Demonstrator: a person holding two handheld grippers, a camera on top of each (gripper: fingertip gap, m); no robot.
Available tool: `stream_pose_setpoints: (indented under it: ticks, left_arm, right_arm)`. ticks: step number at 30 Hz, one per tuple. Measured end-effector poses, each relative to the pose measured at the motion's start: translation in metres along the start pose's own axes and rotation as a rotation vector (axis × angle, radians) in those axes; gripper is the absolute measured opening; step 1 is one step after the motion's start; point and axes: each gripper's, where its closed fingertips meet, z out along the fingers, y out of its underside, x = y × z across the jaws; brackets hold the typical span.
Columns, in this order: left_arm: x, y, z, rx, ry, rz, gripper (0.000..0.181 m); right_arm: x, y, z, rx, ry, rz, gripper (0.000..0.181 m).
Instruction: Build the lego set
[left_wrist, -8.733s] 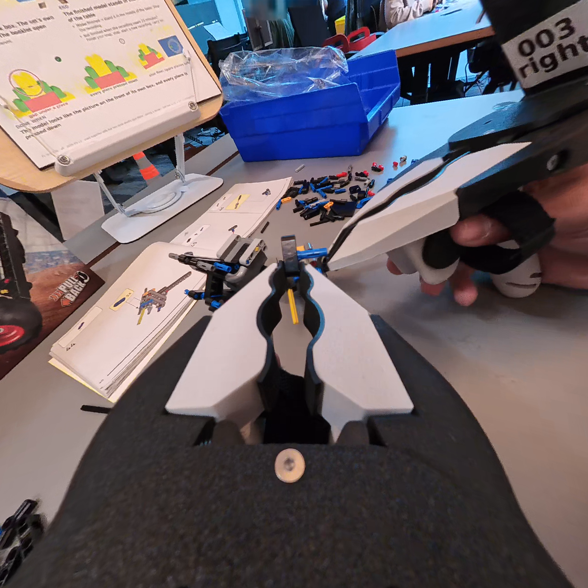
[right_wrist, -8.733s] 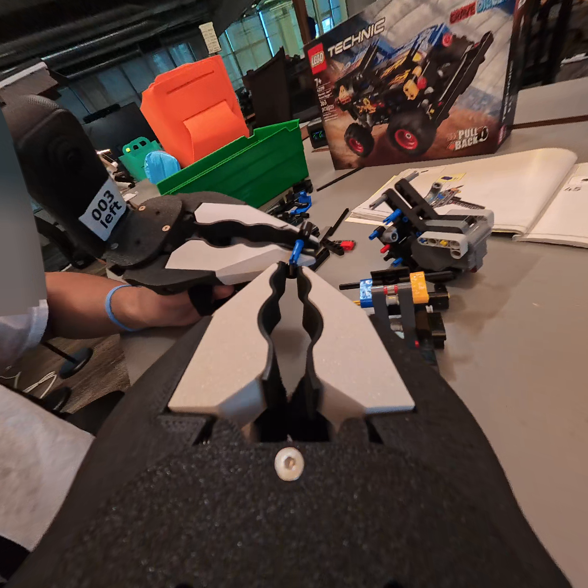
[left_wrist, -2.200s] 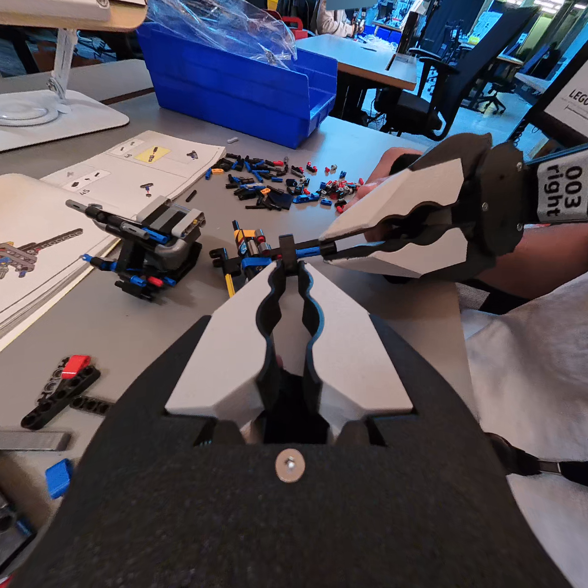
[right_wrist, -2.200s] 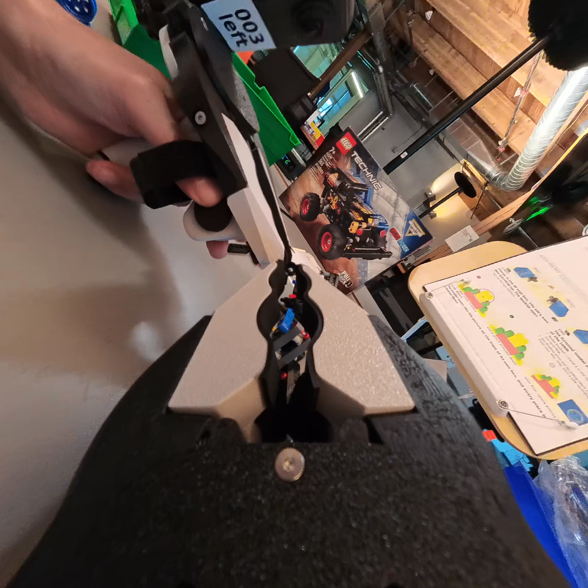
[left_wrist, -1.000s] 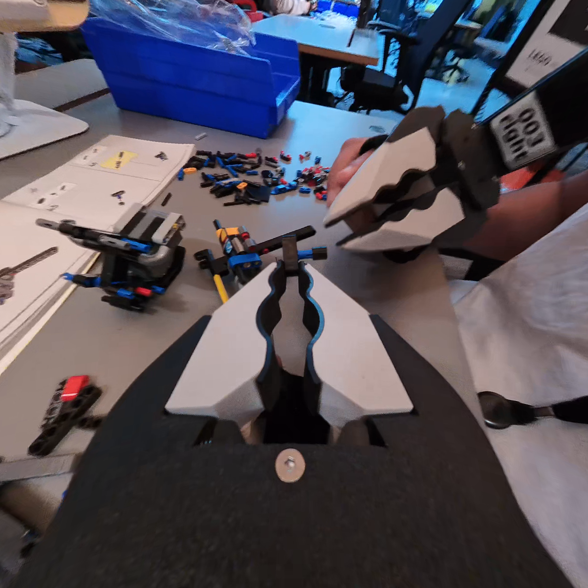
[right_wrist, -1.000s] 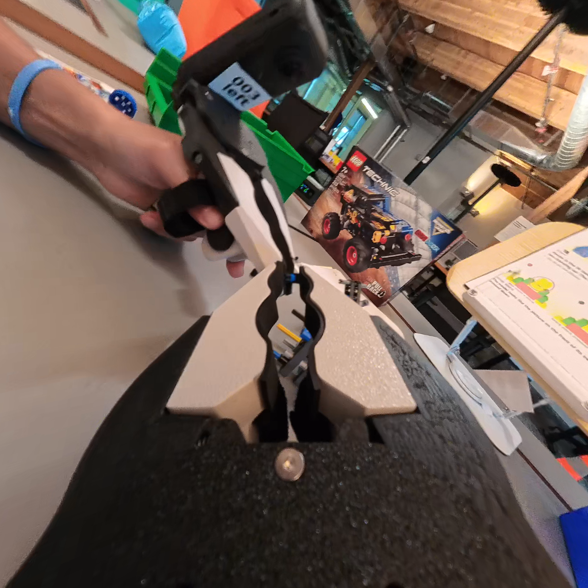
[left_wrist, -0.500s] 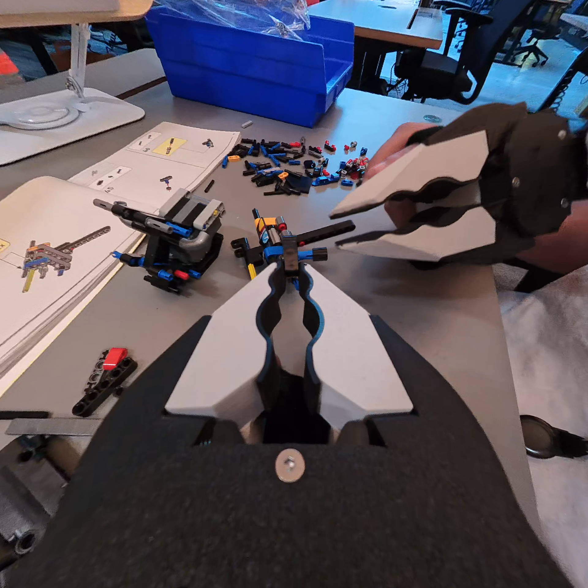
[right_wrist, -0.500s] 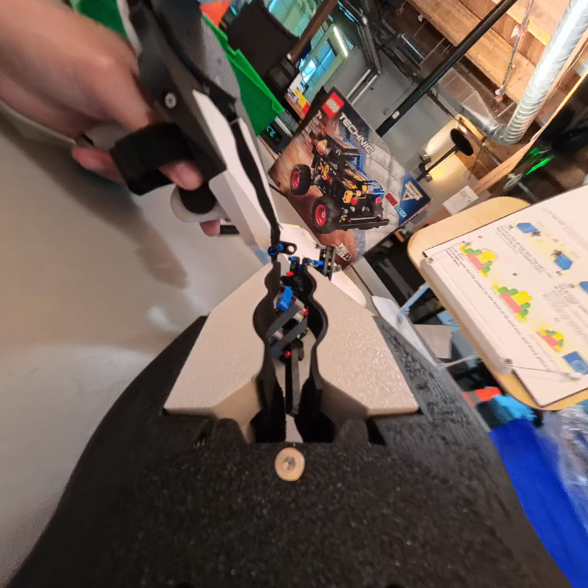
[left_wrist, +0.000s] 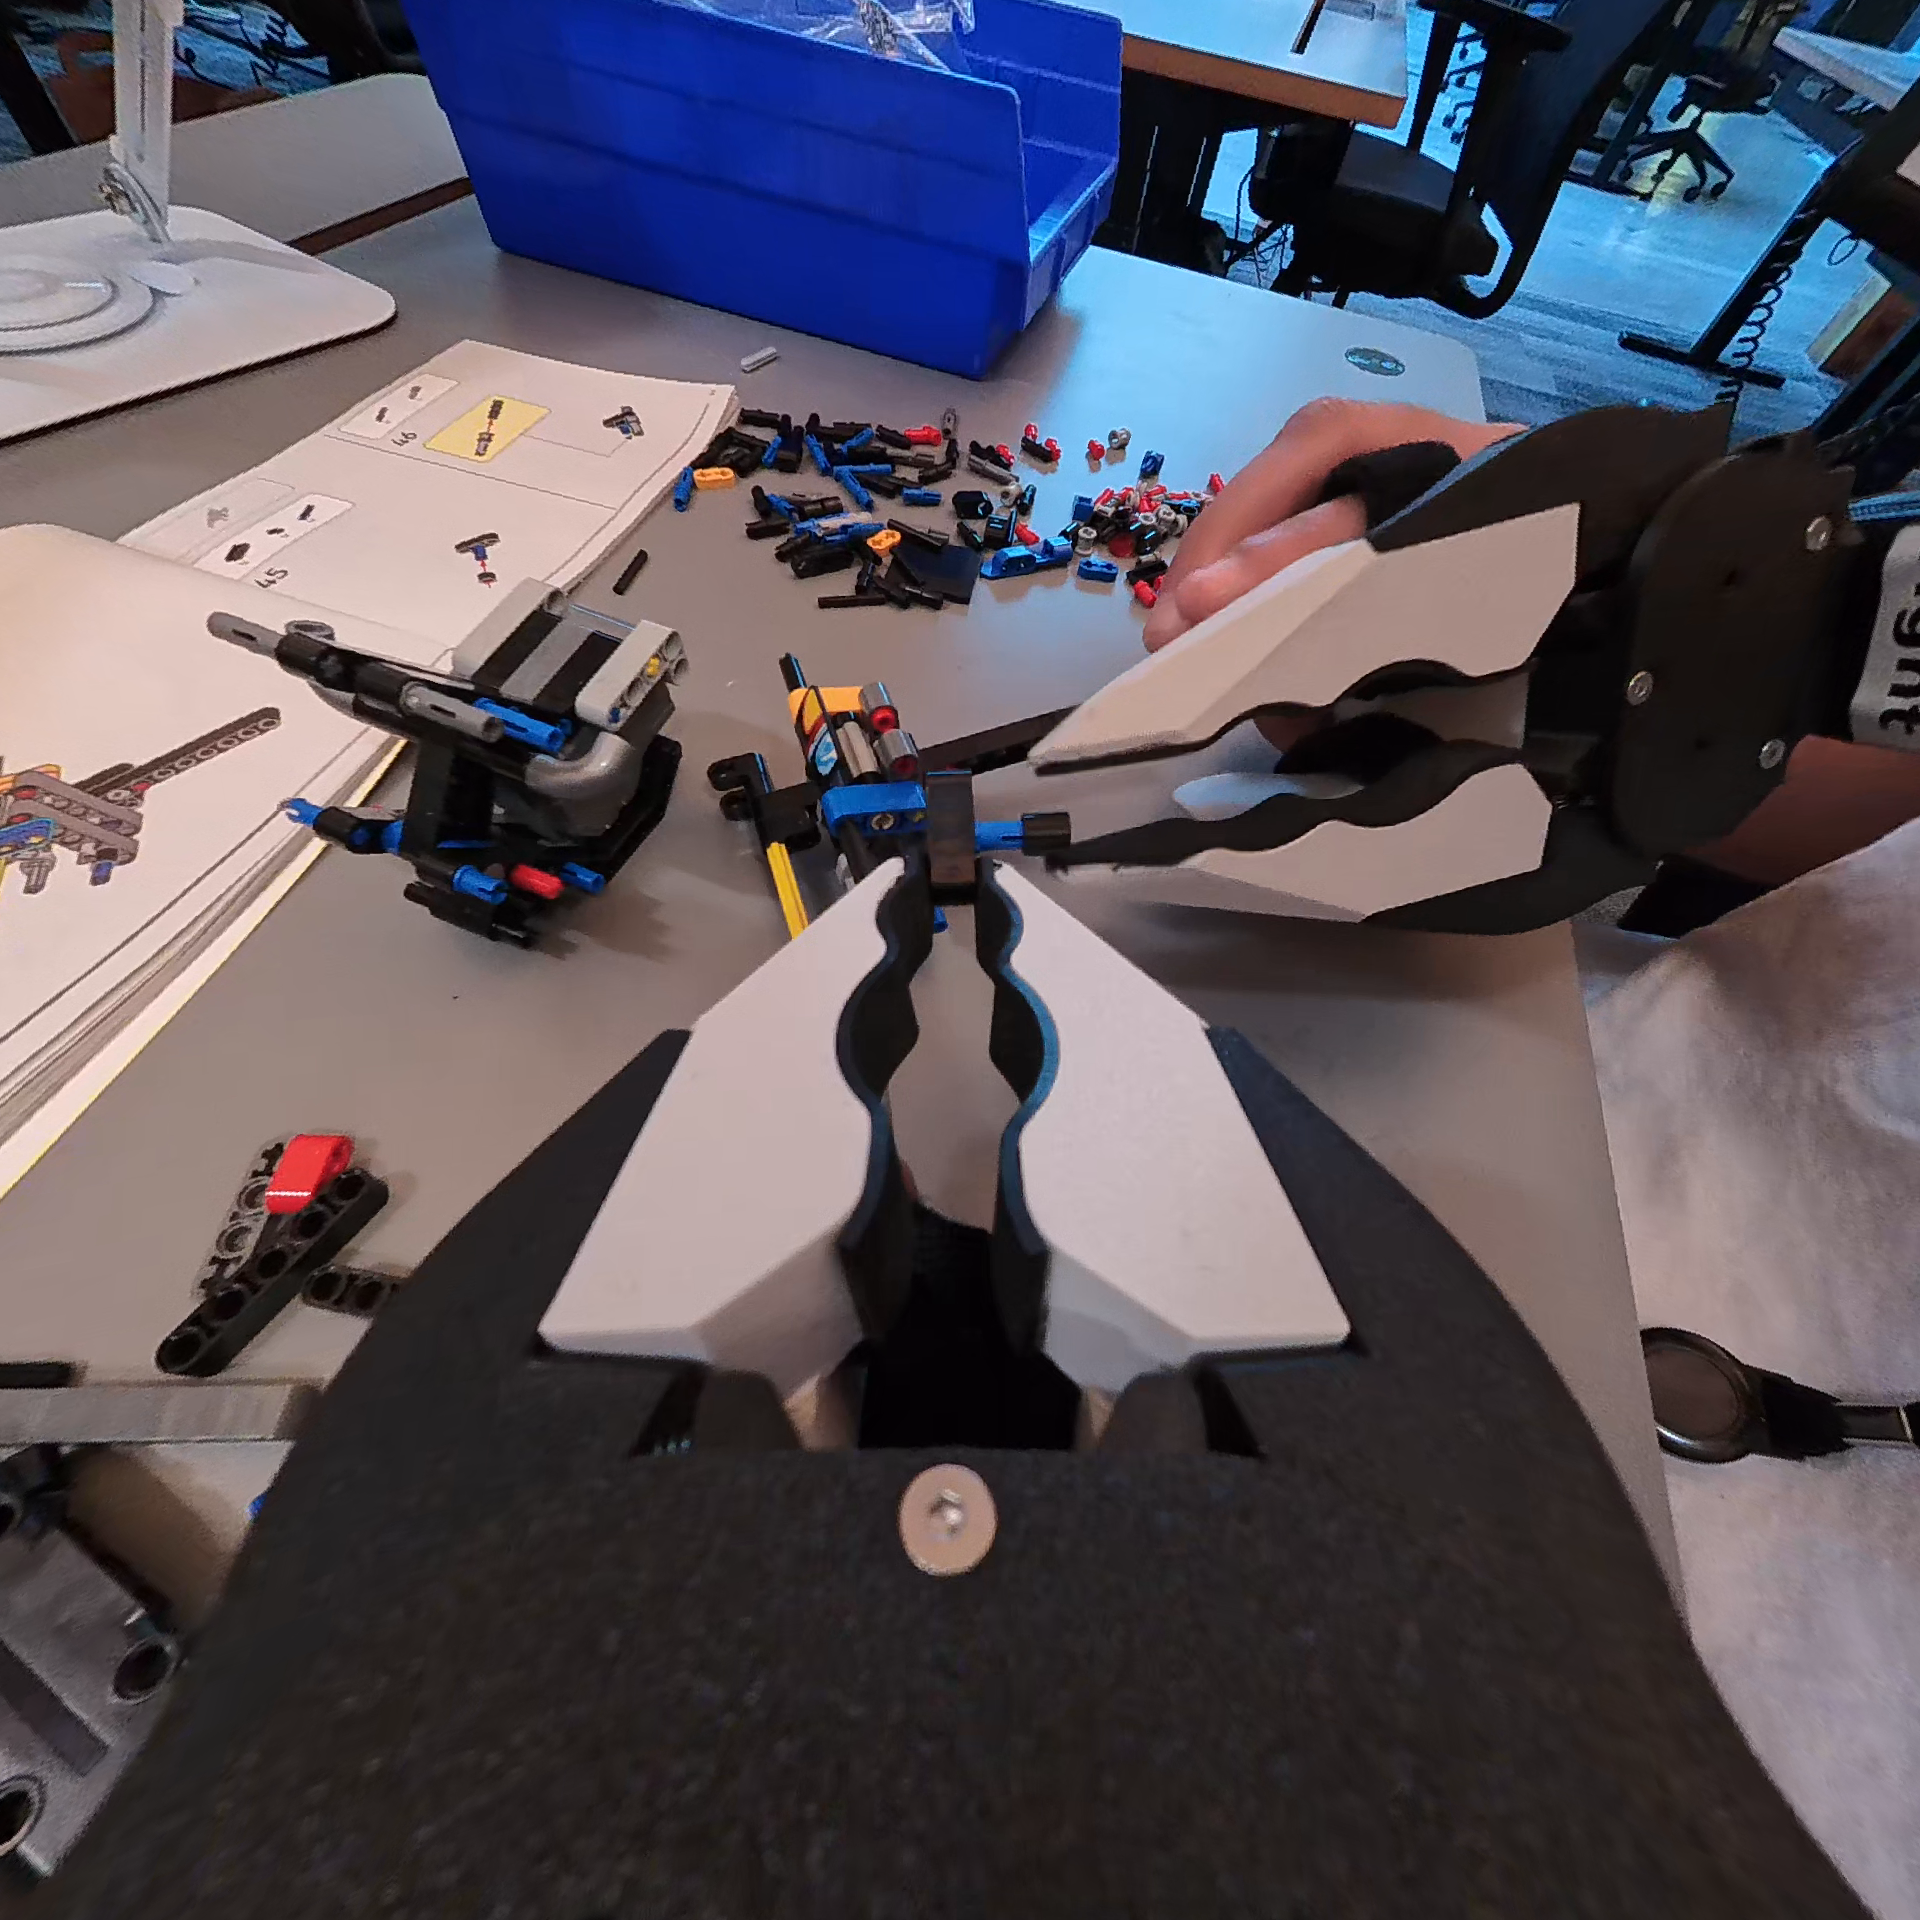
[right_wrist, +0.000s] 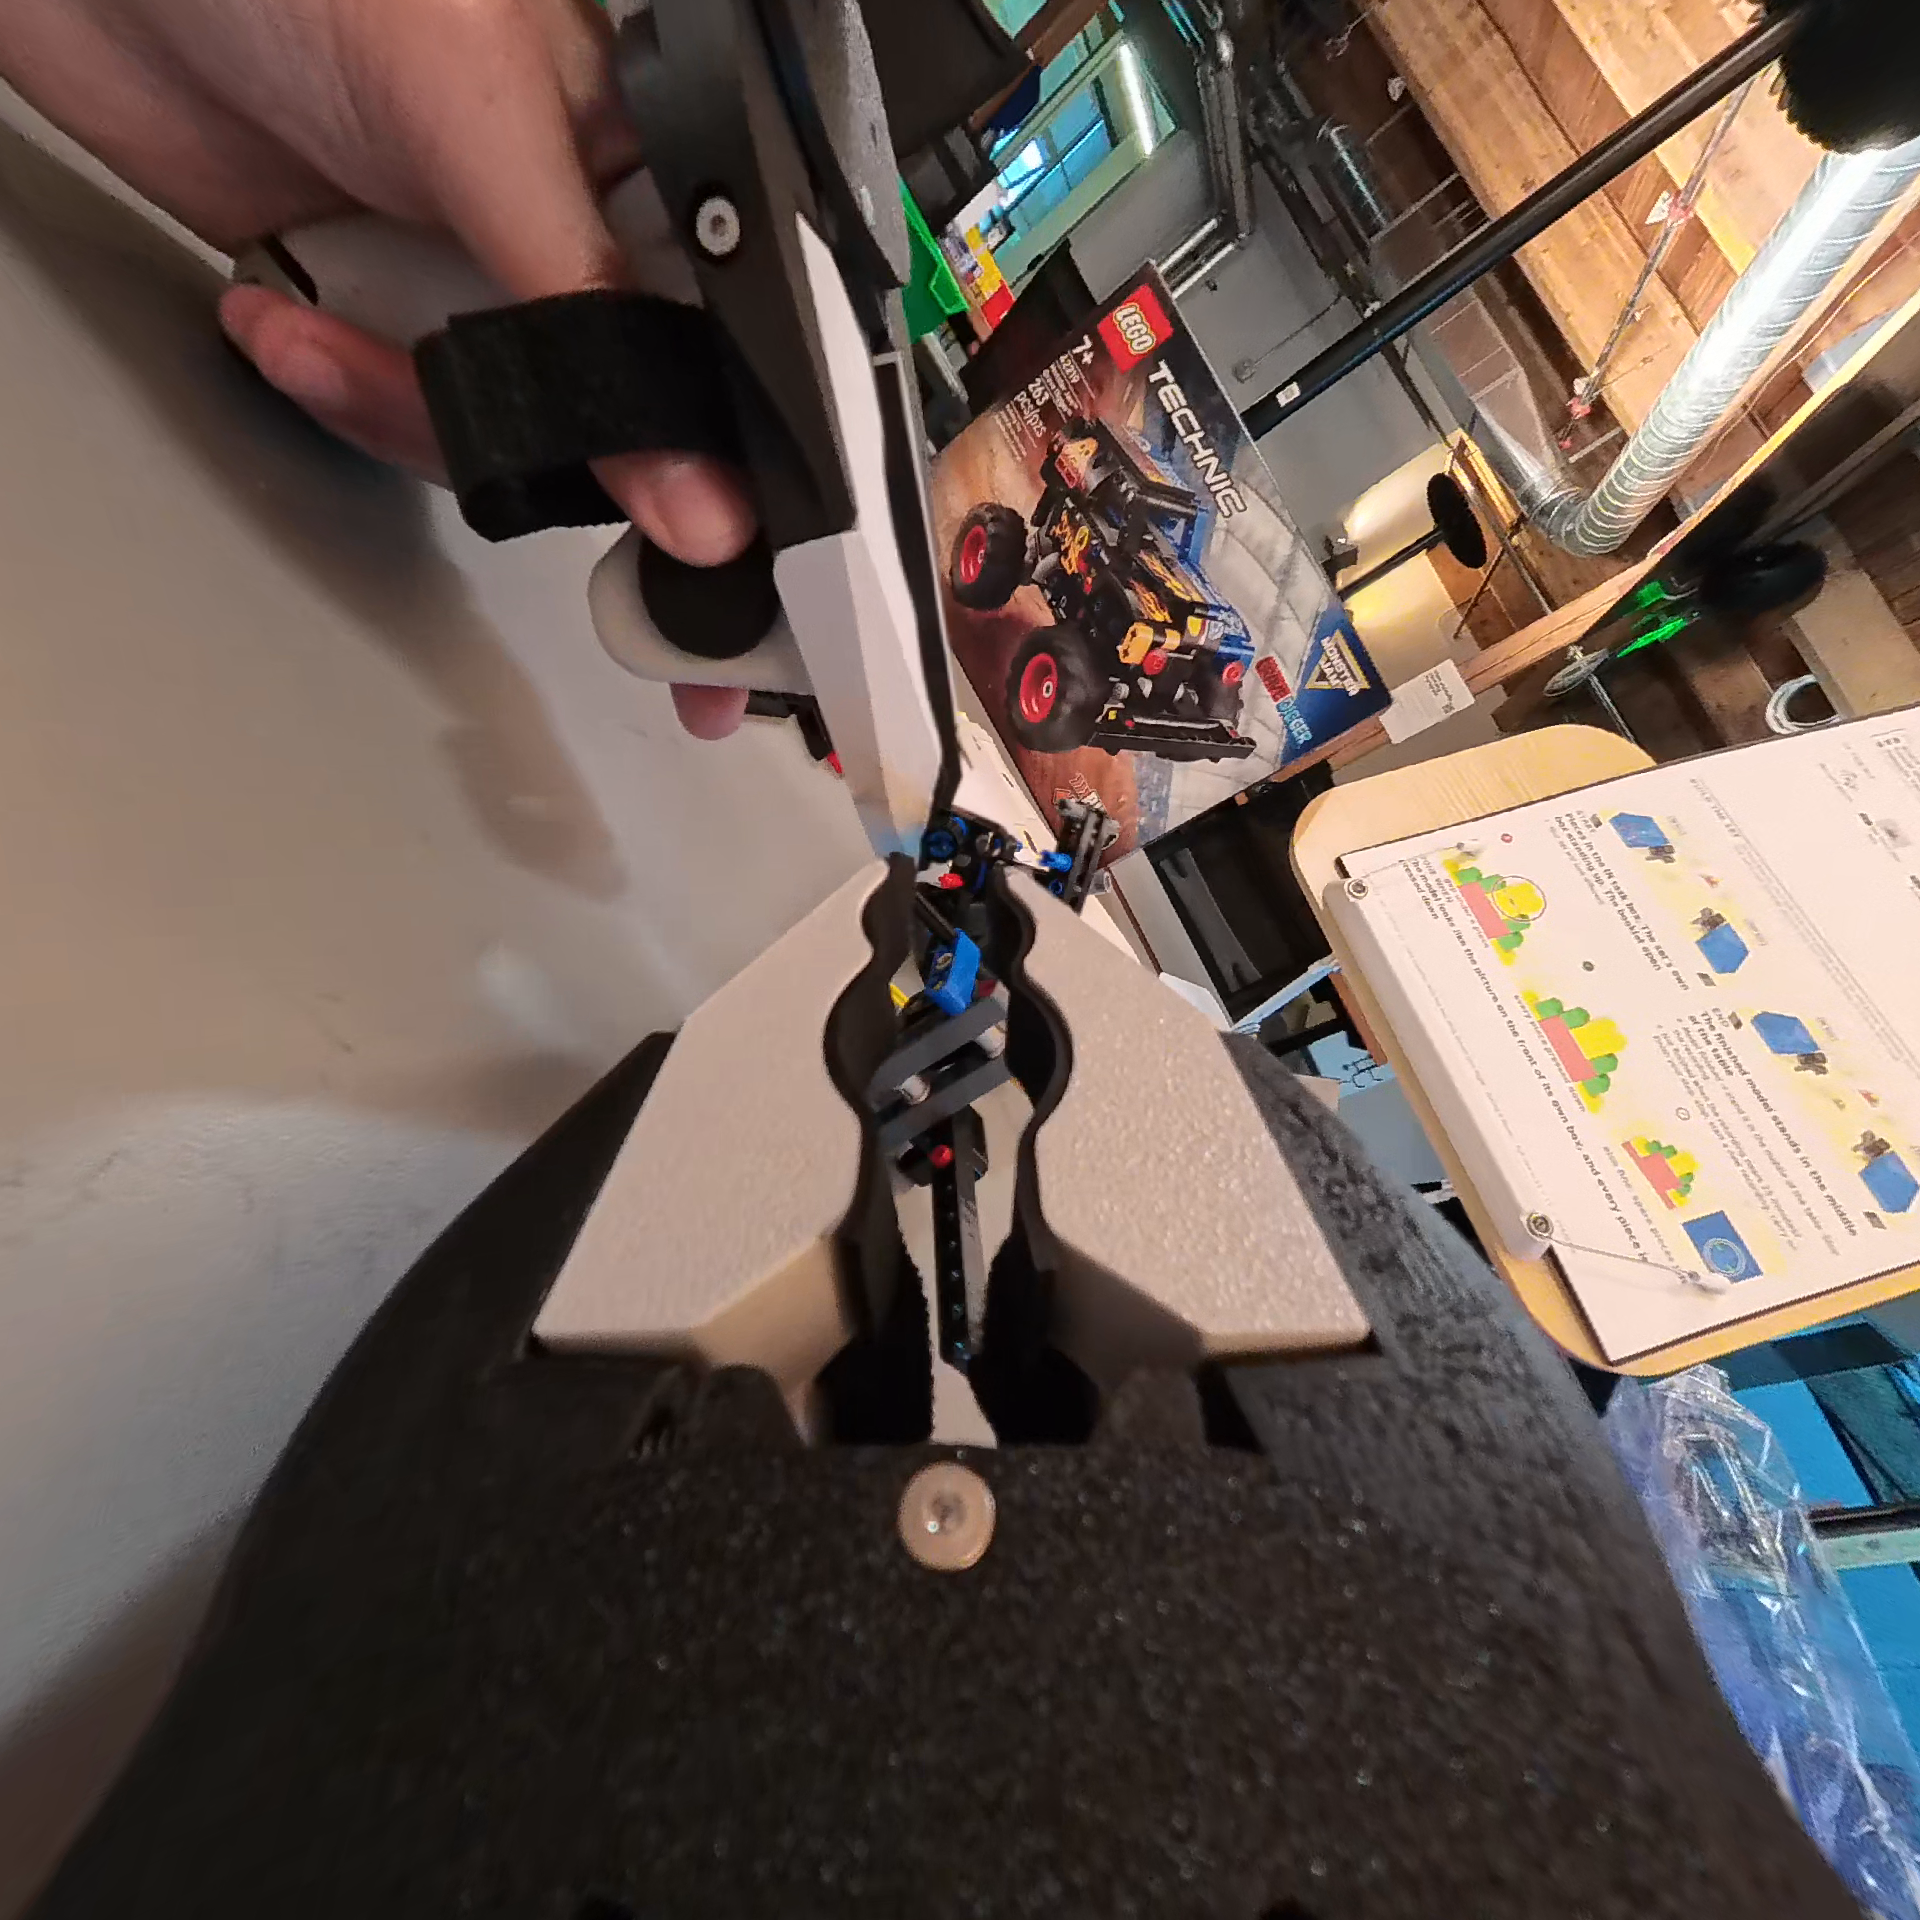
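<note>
My left gripper (left_wrist: 948, 883) is shut on a small black piece with a blue pin through it (left_wrist: 951, 831), held just above the grey table (left_wrist: 468, 1039). My right gripper (left_wrist: 1042, 805) comes in from the right with its jaws apart, the tips on either side of the pin's black end cap (left_wrist: 1044, 828). In the right wrist view my right gripper (right_wrist: 948, 883) is open, and the left gripper's tip (right_wrist: 935, 779) meets it from above. A small black, blue and yellow sub-assembly (left_wrist: 847, 727) lies on the table just behind and shows through the right fingers' gap (right_wrist: 940, 1060).
A larger grey and black assembly (left_wrist: 520, 748) stands beside the open instruction booklet (left_wrist: 156, 665). Loose small parts (left_wrist: 935, 509) lie in front of a blue bin (left_wrist: 790, 177). A black beam with a red piece (left_wrist: 270, 1236) lies near left. The set's box (right_wrist: 1132, 561) stands behind. The tips of both grippers are at nearly the same place.
My right gripper, shut at the pin's end 2.2 s ago, let go, opened and drew back. It has now come close again with its jaws open. My left gripper kept its hold.
</note>
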Motion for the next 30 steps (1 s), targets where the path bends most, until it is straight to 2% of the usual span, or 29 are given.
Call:
stream_pose_setpoints:
  ticks: [10, 13, 27, 30]
  left_arm:
    - [0.000, 0.002, 0.001, -0.011, -0.001, -0.004, 0.006]
    - [-0.002, 0.004, 0.002, -0.028, -0.008, -0.015, 0.006]
    - [0.003, 0.010, 0.003, -0.059, 0.001, 0.017, 0.006]
    - [-0.001, 0.013, 0.004, -0.078, -0.049, 0.068, 0.006]
  right_arm:
    - [-0.001, 0.001, 0.000, -0.005, 0.001, -0.021, 0.013]
    - [0.001, -0.008, -0.004, 0.036, 0.021, -0.037, 0.008]
    - [-0.009, -0.001, 0.001, -0.011, -0.022, -0.087, 0.006]
    - [-0.010, 0.002, 0.002, -0.041, -0.011, -0.133, 0.006]
